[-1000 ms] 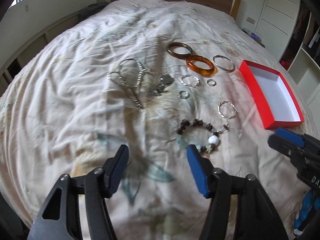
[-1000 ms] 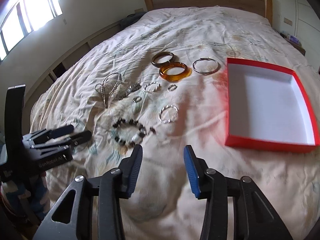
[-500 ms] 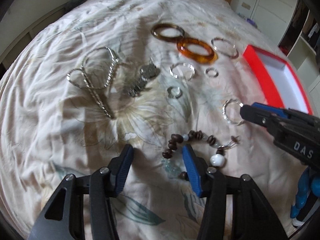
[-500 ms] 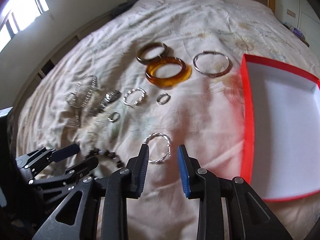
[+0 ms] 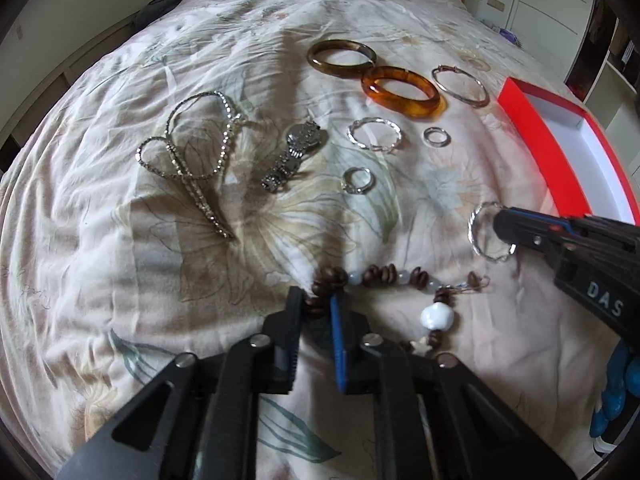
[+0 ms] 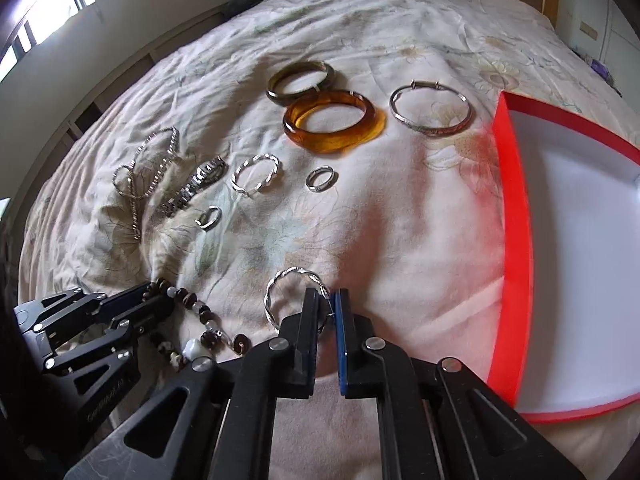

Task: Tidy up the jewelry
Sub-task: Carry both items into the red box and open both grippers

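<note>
Tools at first pickup: left tool pinching beaded bracelet, right tool apparently nipping twisted silver ring, on the bed; red box holds nothing visible.

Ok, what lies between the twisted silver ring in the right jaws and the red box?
Only bare bedspread lies between the twisted silver ring and the red box, as the right wrist view shows.

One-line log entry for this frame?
left gripper: shut on bead bracelet | right gripper: shut on twisted ring | red box: empty
</note>
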Demonstrator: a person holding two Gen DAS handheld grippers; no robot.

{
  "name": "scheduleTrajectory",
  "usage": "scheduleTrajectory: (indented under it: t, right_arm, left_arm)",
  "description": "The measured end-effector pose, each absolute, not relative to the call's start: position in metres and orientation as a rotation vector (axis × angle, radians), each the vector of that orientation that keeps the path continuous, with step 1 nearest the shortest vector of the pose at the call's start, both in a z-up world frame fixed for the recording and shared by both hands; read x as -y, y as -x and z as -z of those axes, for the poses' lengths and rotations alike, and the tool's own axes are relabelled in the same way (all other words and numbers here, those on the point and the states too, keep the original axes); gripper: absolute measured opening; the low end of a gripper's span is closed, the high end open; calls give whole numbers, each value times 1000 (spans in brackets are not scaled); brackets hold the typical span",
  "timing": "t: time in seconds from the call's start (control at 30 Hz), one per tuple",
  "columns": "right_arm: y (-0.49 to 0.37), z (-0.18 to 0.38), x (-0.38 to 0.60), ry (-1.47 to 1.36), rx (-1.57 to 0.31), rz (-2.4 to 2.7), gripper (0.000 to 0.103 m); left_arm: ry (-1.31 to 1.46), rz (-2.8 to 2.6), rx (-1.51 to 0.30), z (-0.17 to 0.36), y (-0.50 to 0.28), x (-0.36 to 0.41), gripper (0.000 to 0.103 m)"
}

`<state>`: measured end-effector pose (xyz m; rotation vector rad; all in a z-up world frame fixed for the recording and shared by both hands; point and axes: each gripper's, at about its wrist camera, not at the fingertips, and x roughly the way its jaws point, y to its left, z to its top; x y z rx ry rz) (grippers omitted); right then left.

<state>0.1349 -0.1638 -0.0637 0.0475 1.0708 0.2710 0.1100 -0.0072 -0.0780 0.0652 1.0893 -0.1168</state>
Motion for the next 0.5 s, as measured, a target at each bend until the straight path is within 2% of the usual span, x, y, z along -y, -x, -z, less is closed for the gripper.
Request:
scheduleTrajectory:
  t: [0.5]
  right_arm:
    - [-64,6,184,-68,-958,-270,5]
  left_arm:
    - [-81,90,-980,17,-75,10,10]
